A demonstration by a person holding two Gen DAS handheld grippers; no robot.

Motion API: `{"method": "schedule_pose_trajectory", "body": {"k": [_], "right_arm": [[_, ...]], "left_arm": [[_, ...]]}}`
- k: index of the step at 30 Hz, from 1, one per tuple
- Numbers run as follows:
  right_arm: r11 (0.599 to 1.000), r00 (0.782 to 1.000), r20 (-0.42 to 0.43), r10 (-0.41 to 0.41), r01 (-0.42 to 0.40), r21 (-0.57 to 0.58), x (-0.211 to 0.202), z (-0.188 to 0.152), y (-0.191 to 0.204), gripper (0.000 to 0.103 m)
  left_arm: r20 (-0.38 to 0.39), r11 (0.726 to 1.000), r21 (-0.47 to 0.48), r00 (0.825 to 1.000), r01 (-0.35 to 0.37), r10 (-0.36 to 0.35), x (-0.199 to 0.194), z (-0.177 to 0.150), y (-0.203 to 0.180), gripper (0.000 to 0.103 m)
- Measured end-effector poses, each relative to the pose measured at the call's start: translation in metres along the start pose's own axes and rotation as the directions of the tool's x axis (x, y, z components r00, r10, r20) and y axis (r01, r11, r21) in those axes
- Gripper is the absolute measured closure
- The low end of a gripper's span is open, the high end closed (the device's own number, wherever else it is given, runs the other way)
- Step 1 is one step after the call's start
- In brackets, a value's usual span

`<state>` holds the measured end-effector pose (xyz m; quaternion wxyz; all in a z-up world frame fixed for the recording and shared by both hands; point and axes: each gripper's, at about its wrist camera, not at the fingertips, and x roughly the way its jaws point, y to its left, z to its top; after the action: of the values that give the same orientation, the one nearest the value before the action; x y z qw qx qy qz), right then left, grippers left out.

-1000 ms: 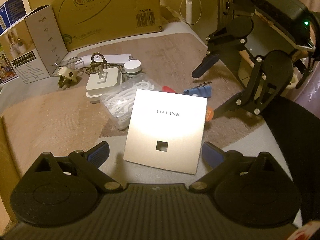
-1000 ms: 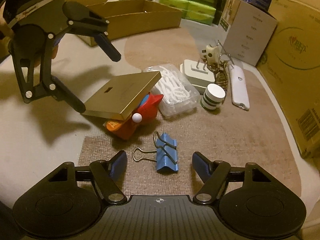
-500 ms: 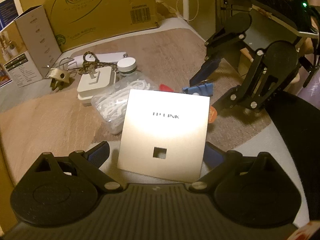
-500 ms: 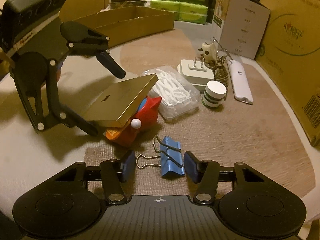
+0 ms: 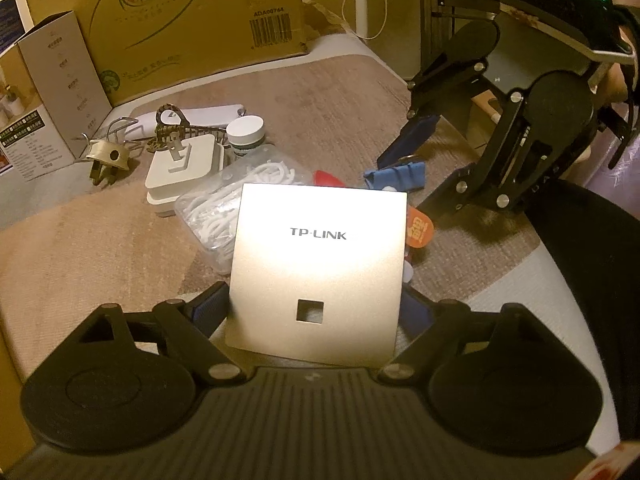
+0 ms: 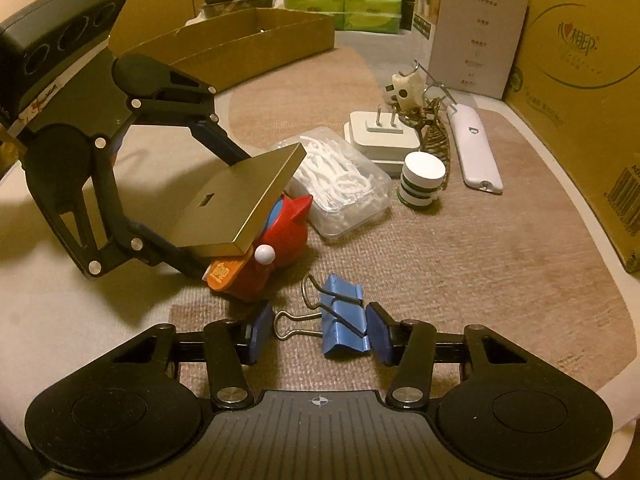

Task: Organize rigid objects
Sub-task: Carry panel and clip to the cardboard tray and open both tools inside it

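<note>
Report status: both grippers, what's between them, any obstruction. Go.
Left gripper closing around gold TP-LINK panel. Right gripper closing on blue binder clip. Panel leans on red toy; nothing blocks the clip.

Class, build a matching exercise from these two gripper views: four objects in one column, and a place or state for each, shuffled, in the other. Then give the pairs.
1. gold TP-LINK panel
2. blue binder clip
3. red toy
4. small round jar

A. lies under the tilted panel
B. between the right gripper's fingers
C. stands beside the clear box
D. between the left gripper's fingers

Pairs: 1-D, 2-B, 3-A, 4-C
</note>
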<state>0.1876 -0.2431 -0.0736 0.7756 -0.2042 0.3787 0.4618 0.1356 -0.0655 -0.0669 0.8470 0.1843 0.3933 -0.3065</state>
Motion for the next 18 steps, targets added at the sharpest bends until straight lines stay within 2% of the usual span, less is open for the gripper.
{"method": "schedule_pose_trajectory", "body": {"k": [8,18], "right_arm": [[0.997,0.998,0.019,-0.059,0.058,0.045,-0.01,-0.005,0.0,0.052],[0.992,0.992,0.067,-0.104,0.098,0.085,-0.023,0.006,0.01,0.052]], "left_arm": [[0.015,0.998,-0.063,1.0,-0.021,0.022,-0.013,-0.006,0.003,0.018],[0.012,0.985,-0.156,0.997,-0.071,0.074,-0.039,-0.027,0.009,0.018]]}}
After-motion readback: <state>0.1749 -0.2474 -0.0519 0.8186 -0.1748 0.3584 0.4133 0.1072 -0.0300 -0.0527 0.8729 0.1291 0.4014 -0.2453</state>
